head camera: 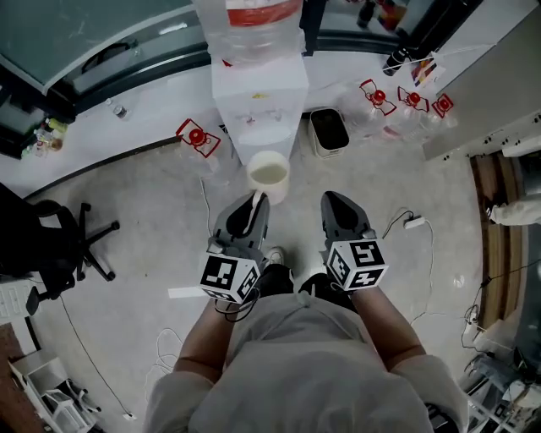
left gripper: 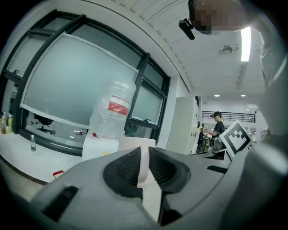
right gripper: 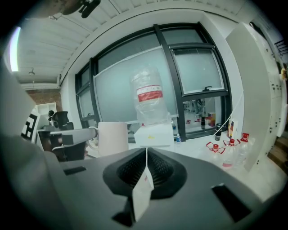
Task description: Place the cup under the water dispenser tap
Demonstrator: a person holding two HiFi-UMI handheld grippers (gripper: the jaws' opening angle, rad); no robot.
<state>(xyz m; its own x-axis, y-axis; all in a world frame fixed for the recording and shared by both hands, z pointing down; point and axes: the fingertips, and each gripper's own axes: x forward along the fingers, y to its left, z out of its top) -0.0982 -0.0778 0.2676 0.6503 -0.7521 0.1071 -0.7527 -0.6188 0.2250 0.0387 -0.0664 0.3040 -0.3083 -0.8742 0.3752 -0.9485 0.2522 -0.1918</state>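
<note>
While the person (head camera: 296, 364) is standing on the grey floor (head camera: 144, 194), the white water dispenser (head camera: 258, 93) is sitting at twelve o'clock from them in the head view. It is carrying an upturned clear bottle (head camera: 254, 25) with a red label. A black office chair (head camera: 59, 245) is standing at nine o'clock, well apart from the person.

The left tongs (head camera: 256, 201) are pointing toward the dispenser and are gripping the white cup (head camera: 269, 175) by its handle (left gripper: 144, 166), which is sitting pinched between the two dark pads. The cup is hanging upright in the air at twelve o'clock from these tongs. It is near the dispenser's front, at the dispenser's six o'clock, and not yet beneath the tap.

The right tongs (head camera: 336, 201) are pointing the same way at three o'clock from the left ones, just beside them. Their jaws are closing on a small white paper tag (right gripper: 143, 188), with a thin string running up from between the pads.
</note>
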